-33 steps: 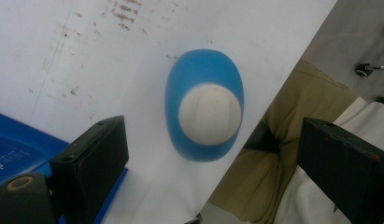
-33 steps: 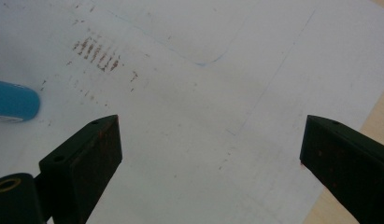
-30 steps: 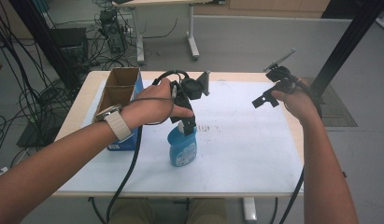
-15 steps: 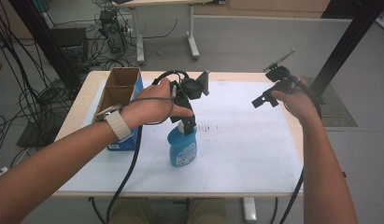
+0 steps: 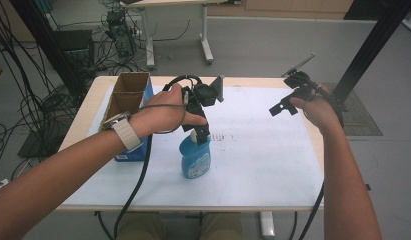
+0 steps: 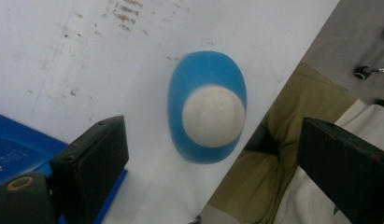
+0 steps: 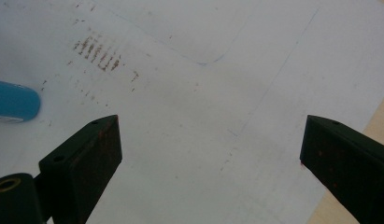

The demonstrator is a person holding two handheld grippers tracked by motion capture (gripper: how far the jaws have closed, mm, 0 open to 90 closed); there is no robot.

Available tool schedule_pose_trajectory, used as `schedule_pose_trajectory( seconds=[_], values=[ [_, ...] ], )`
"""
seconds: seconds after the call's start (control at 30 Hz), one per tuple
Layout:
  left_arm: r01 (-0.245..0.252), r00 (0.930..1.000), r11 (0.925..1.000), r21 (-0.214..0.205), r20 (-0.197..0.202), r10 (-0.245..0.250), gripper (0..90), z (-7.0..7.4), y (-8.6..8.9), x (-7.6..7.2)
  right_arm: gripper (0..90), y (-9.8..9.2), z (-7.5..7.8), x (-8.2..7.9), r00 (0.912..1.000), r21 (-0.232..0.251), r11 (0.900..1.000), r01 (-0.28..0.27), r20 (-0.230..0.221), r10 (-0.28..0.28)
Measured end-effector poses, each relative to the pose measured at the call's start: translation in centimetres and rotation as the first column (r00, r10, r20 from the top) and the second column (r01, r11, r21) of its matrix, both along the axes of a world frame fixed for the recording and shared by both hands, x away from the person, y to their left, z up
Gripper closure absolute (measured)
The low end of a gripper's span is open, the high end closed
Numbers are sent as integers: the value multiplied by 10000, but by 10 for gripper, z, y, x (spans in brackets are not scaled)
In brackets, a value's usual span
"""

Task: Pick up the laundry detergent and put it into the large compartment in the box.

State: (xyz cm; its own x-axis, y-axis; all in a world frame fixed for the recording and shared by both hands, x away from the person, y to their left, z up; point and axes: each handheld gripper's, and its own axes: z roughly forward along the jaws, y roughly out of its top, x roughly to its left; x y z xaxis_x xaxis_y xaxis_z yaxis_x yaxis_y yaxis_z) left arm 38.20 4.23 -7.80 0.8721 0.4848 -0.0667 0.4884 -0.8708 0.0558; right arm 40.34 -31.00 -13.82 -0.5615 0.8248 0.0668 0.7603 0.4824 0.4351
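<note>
A blue bottle (image 5: 195,157) with a white cap stands upright on the white sheet (image 5: 253,160) near the table's front. My left gripper (image 5: 200,136) hangs straight above its cap, pointing down. Seen from the left gripper view, the bottle (image 6: 207,106) sits between the two wide-apart jaws, with its cap facing the camera and neither jaw touching it. My left gripper (image 6: 210,168) is open. My right gripper (image 5: 283,106) is held up at the right side of the table. In the right gripper view my right gripper (image 7: 210,154) stands open over bare sheet, with the bottle (image 7: 14,102) at the left edge.
An open cardboard box (image 5: 124,95) stands at the table's left, with a blue box (image 5: 134,150) in front of it. Brown smudges (image 7: 98,53) mark the sheet. A black post (image 5: 373,40) rises at the right, and cables (image 5: 38,100) hang at the left.
</note>
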Motion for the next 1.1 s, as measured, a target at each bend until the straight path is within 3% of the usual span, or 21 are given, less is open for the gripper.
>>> schedule_pose_trajectory(
  seconds=[1.1],
  values=[
    [-121,9999,9999,-30,-88,120,95,0,1,2,53,-2,0,0,10000,-16,10000,74,0,-74]
  ],
)
